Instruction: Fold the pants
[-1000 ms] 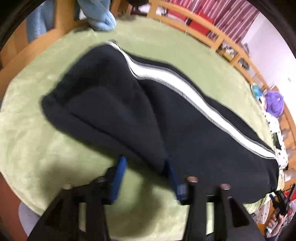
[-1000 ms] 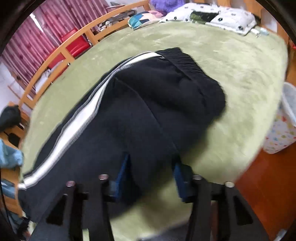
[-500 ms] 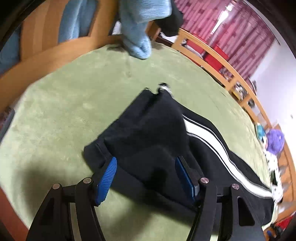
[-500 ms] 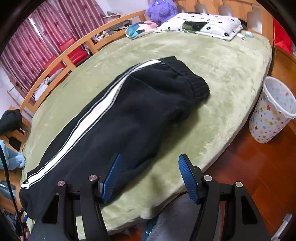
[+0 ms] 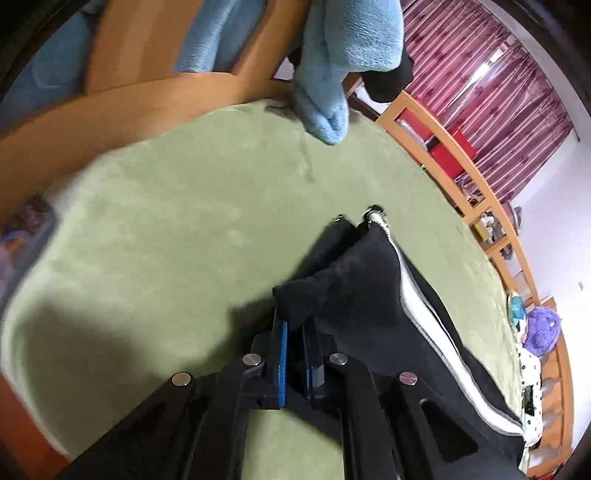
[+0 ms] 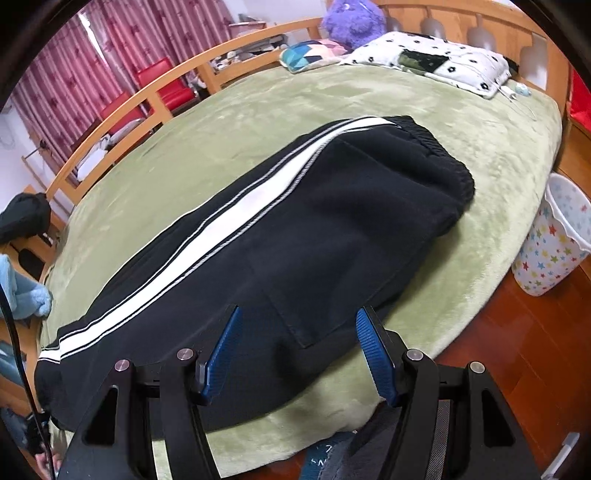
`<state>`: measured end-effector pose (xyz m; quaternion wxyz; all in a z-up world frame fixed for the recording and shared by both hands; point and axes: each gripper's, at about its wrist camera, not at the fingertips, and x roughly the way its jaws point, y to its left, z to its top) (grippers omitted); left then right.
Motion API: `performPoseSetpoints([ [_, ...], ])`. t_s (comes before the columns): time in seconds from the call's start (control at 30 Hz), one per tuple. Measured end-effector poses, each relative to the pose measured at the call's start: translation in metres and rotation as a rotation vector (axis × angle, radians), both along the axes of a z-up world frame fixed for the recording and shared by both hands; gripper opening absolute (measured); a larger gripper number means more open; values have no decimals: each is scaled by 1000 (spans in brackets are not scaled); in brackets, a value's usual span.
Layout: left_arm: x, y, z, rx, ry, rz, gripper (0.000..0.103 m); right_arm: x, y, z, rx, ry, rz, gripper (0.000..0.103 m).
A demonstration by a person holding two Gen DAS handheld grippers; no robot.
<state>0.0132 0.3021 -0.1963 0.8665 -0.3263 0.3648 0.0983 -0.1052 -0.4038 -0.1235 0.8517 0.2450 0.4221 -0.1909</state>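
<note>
Black pants (image 6: pixel 295 236) with a white side stripe lie folded lengthwise on a green blanket (image 6: pixel 229 125), waistband at the far right, leg ends at the left. My right gripper (image 6: pixel 299 343) is open and empty, hovering over the near edge of the pants. In the left wrist view my left gripper (image 5: pixel 293 332) is shut on the leg end of the pants (image 5: pixel 354 280), which lifts off the blanket (image 5: pixel 184 221) at the pinch.
A light blue fleece (image 5: pixel 332 74) hangs over the wooden bed frame (image 5: pixel 110 110). A star-patterned bin (image 6: pixel 554 240) stands on the floor at the right. A dotted pillow (image 6: pixel 432 55) and purple plush (image 6: pixel 351 18) lie at the bed's head.
My left gripper has closed on the leg end of the pants. My right gripper stays open and has come a little closer over the pants.
</note>
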Motion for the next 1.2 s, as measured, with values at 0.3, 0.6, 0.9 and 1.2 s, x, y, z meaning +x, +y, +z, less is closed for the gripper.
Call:
performPoseSetpoints([
  [0.3, 1, -24, -11, -26, 122, -55, 63, -8, -12, -6, 24, -1, 2, 63],
  [0.6, -12, -114, 13, 114, 97, -189, 70, -33, -102, -15, 38, -75, -127, 75],
  [0.9, 10, -189, 46, 152, 55, -248, 70, -11, -230, -84, 378, -256, -292, 80],
  [1.2, 38, -252, 70, 186, 15, -318, 70, 56, -253, -48, 310, -340, -169, 42],
])
